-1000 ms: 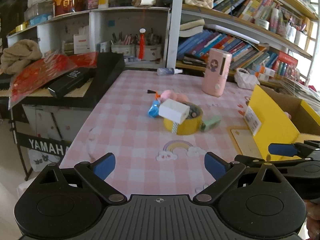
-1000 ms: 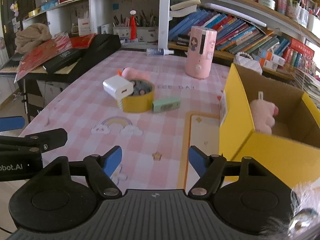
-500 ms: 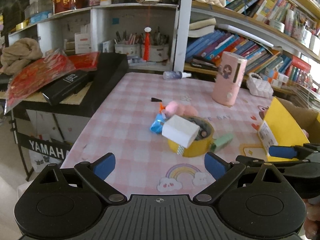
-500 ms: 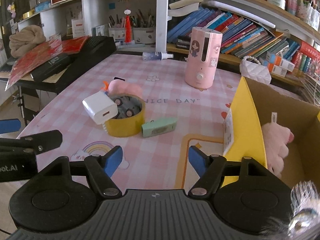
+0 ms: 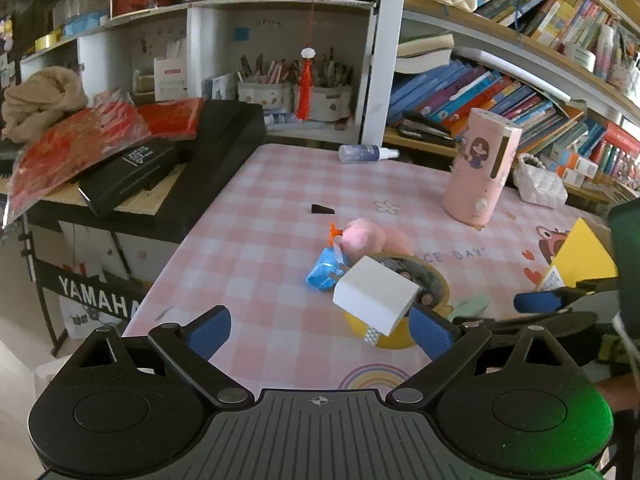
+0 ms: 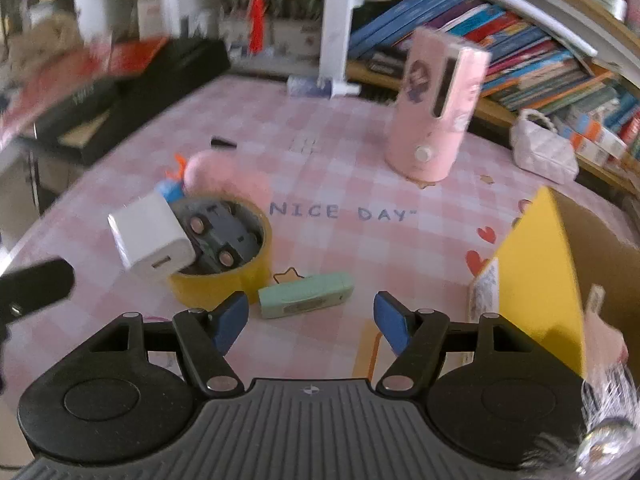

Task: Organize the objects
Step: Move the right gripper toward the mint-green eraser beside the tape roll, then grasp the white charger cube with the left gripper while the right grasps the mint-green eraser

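both grippers held open, nothing grasped

the left gripper (image 5: 320, 330) is held low and level, its two blue-padded fingers (image 5: 208, 330) spread wide apart, with nothing clamped between them. the black finger arms are seen splayed outward from the ribbed body at the bottom of the left wrist view. the right gripper (image 6: 311, 322) is likewise held with its blue-padded fingers (image 6: 232, 320) parted and nothing between them. in the left wrist view the right gripper (image 5: 560, 304) is seen at the right edge, just beside the left one. in the right wrist view a black finger of the left gripper (image 6: 36, 284) is seen at the left edge. motion blur is shown in the right wrist view.
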Demonstrator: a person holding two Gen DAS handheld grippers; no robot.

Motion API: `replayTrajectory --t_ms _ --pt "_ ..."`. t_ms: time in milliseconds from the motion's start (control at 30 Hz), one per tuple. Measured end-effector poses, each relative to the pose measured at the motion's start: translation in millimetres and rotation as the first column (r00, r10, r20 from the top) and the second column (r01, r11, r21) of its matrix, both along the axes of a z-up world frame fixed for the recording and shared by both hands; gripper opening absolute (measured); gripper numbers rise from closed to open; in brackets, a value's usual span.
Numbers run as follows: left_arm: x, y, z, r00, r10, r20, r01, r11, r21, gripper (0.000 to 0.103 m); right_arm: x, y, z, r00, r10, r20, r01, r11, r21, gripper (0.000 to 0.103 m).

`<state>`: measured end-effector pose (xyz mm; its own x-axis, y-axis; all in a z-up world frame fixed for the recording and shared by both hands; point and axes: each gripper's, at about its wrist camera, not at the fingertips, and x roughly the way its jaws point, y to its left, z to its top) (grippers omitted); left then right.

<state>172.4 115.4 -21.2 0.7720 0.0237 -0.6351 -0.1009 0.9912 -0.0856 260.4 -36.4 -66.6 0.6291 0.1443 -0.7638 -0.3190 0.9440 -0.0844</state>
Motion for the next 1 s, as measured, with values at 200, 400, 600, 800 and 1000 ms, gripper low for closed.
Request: replayTrajectory --t_ms 200,400,600,800,1000 --pt "11.9 0.4 -7.3 1.0 -0.014 -0.026 0.013 1.0 -0.022 0.097 19.1 3.8 -15.9 0.999 0.008 -0.046 -0.009 1.0 -0.026 0.067" --pt "19.7 0.6 -10.9 0.999 -0.03 -0.038 0.028 0.998 -0.05 0.097 28.0 3.3 -24.8 0.998 0.025 -0.058 -0.027 0.999 -0.027 0.066" --pt "25.4 -1.6 -9.8 0.999 -0.039 -0.037 0.037 0.998 -0.05 0.097 30.9 -4.0 -24.6 0.998 0.032 -0.049 -0.031 0.999 0.014 0.028" --pt "31.4 -7.6 -9.2 0.998 -0.059 -0.028 0.057 0.997 -0.052 0.097 23.7 -15.1 -13.0 0.999 -0.024 -0.044 0.027 0.998 0.048 0.012" --pt "40.1 -12.9 -11.4 0.997 -0.072 -0.033 0.07 0.996 -0.055 0.096 9.2 -23.7 -3.9 0.998 -0.055 -0.032 0.057 0.996 0.069 0.018"
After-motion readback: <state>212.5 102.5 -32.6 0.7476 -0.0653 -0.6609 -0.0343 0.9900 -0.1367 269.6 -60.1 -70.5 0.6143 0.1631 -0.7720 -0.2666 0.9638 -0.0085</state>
